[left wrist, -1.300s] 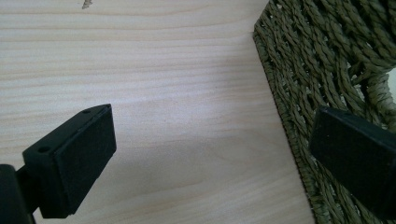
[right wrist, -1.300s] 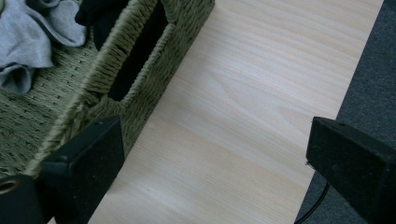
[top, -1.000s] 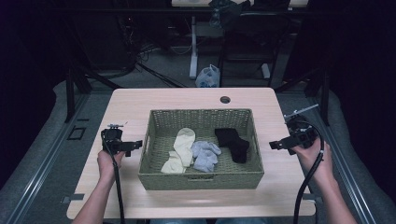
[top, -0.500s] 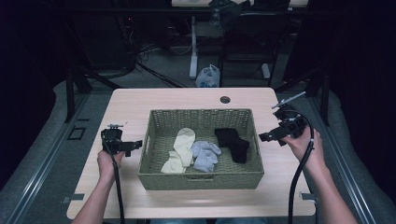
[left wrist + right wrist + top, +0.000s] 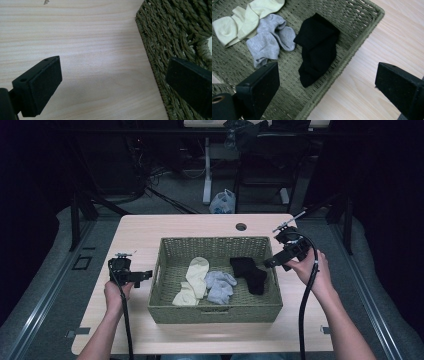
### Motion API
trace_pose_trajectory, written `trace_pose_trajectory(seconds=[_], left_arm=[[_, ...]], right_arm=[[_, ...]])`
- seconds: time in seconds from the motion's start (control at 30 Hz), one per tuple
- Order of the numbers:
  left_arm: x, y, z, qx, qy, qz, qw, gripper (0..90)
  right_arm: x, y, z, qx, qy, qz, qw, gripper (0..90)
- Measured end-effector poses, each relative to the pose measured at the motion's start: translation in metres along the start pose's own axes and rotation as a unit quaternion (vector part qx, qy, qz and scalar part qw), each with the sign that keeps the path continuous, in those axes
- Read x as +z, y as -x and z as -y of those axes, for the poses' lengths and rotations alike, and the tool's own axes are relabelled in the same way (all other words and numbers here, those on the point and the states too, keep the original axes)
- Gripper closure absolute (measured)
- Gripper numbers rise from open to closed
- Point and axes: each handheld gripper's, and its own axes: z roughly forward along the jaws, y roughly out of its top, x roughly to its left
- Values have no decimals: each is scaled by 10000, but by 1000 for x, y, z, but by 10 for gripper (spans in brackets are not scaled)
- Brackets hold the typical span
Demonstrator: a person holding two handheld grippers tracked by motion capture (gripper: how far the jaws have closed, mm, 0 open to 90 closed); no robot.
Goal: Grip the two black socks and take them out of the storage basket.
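While the right gripper [image 5: 271, 262] hangs over the right rim of the woven basket [image 5: 165, 306], right of centre in the high view, its jaws stand wide apart and hold nothing. In the right gripper view the black sock [image 5: 318, 47] lies at frame centre between and beyond the two jaws, on the basket floor close to the rim that runs diagonally toward the upper right. A grey sock [image 5: 270, 40] lies just beside it at centre left, and a cream sock [image 5: 244, 20] occupies the upper left corner. The left gripper [image 5: 145, 275] sits at the left of the high view, over the table [image 5: 200, 225] and just outside the basket's left wall; its jaws are also wide and empty.

Judged step: approach to the black sock, before any grasp. The next move calls for lowering the right gripper past the rim, setting one jaw on each side of the sock's bulk, and closing on the fabric alone, clear of the grey sock and the weave.
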Motion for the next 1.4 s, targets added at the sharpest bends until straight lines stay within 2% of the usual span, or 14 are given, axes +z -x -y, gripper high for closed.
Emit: trace_pose_trajectory(seconds=[0.27, 0.33, 0.4, 0.63, 0.77, 0.87, 1.07, 1.1, 1.23, 1.27, 1.4], left_arm=[[0, 0, 0, 1, -21, 10, 10000, 10], [0, 0, 0, -1, -29, 20, 10000, 10], [0, 0, 0, -3, -18, 12, 10000, 11], [0, 0, 0, -8, 3, 29, 10000, 10], [0, 0, 0, 1, -31, 41, 10000, 10], [0, 0, 0, -5, -20, 43, 10000, 10], [0, 0, 0, -10, -18, 44, 10000, 10], [0, 0, 0, -14, -11, 45, 10000, 10], [0, 0, 0, -11, -15, 47, 10000, 10], [0, 0, 0, -17, 6, 47, 10000, 10], [0, 0, 0, -10, -18, 54, 10000, 10]], right_arm=[[8, -10, -14, -185, -146, 5, 9997, 58], [11, -13, -17, -152, -113, -52, 9998, 58], [14, -15, -20, -205, -188, -27, 9996, 58], [23, -18, -30, -325, -330, -38, 9989, 55], [32, -21, -35, -373, -465, -31, 9982, 53], [41, -24, -37, -288, -470, -57, 9985, 52], [59, -24, -43, -360, -729, -71, 9967, 48], [63, -25, -43, -305, -713, -138, 9969, 45], [75, -25, -46, -357, -939, -166, 9948, 31], [79, -26, -45, -267, -861, -168, 9958, 30], [88, -27, -48, -342, -1075, -105, 9936, 50]])
